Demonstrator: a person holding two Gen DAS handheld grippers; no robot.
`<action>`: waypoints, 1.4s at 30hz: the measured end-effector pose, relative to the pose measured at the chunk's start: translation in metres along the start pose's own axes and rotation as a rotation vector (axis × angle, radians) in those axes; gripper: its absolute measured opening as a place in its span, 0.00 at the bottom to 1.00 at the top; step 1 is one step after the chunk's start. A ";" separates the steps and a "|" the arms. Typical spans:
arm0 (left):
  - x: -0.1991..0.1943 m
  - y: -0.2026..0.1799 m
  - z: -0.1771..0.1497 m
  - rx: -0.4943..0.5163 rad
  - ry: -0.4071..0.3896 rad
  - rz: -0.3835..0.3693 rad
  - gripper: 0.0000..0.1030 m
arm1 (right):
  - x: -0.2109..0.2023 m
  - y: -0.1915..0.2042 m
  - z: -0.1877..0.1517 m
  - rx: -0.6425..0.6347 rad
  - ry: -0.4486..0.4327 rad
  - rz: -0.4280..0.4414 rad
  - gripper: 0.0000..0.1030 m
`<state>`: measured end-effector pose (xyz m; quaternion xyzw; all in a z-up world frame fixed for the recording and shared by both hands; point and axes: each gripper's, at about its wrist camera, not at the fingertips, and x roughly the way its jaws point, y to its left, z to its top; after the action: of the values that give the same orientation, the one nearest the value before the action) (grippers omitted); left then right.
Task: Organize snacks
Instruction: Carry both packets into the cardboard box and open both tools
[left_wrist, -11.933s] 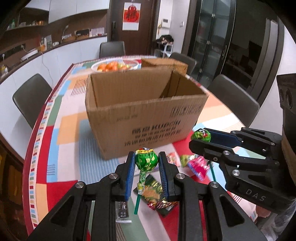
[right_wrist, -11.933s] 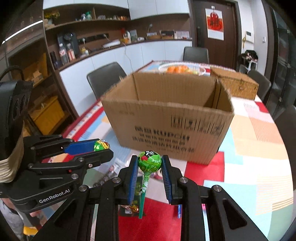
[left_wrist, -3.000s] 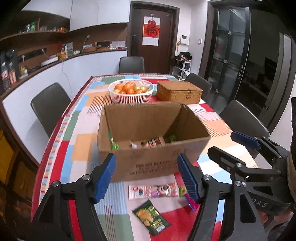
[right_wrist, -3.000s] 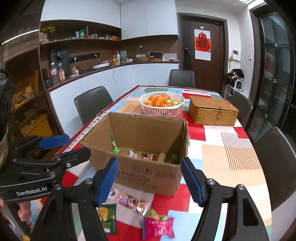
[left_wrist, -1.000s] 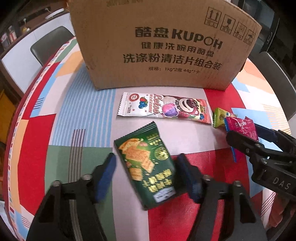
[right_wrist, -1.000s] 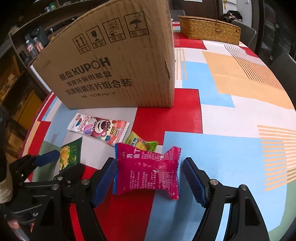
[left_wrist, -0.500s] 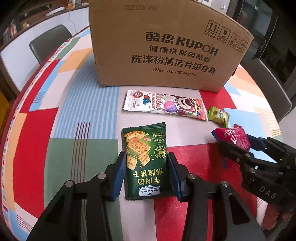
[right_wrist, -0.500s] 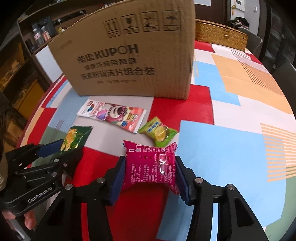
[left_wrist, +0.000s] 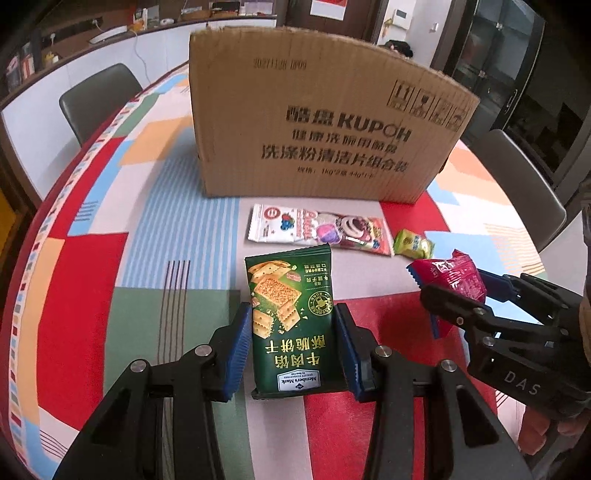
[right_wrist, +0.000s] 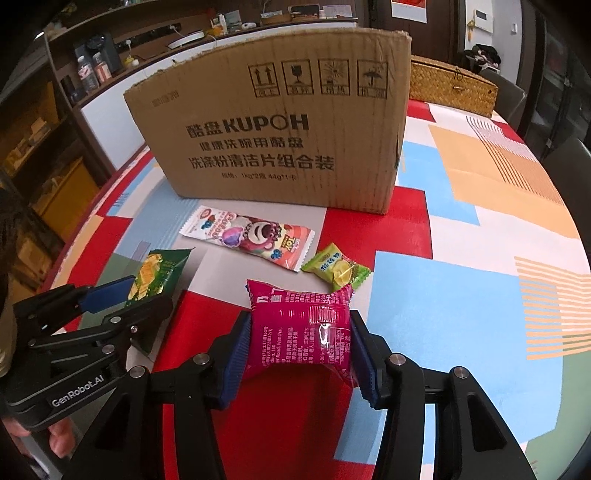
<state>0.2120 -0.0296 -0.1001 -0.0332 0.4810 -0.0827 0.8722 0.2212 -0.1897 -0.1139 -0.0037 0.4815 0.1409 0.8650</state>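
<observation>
Since a second ago both tongs have clamped and raised their snacks off the desk: the left tongs now pinch the green cracker packet, the right tongs the magenta packet, both nearer the cardboard box.

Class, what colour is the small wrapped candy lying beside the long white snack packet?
Yellow-green: the small candy is clearest in the right wrist view, right of the long packet.

A home dining room: dark upholstered chairs ring a desk with a colourful patchwork cloth, a long white sideboard carries household bits, and a woven wicker box sits nearby.
</observation>
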 end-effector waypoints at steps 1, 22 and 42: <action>-0.002 0.000 0.001 0.002 -0.006 0.000 0.42 | -0.001 0.001 0.001 -0.001 -0.004 0.000 0.50; -0.084 -0.013 0.047 0.091 -0.269 -0.007 0.42 | -0.067 0.008 0.038 -0.005 -0.216 -0.018 0.50; -0.123 -0.007 0.122 0.160 -0.469 0.084 0.42 | -0.099 0.015 0.115 -0.034 -0.385 -0.011 0.50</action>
<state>0.2497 -0.0174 0.0685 0.0378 0.2585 -0.0741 0.9624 0.2640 -0.1825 0.0327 0.0061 0.3046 0.1424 0.9418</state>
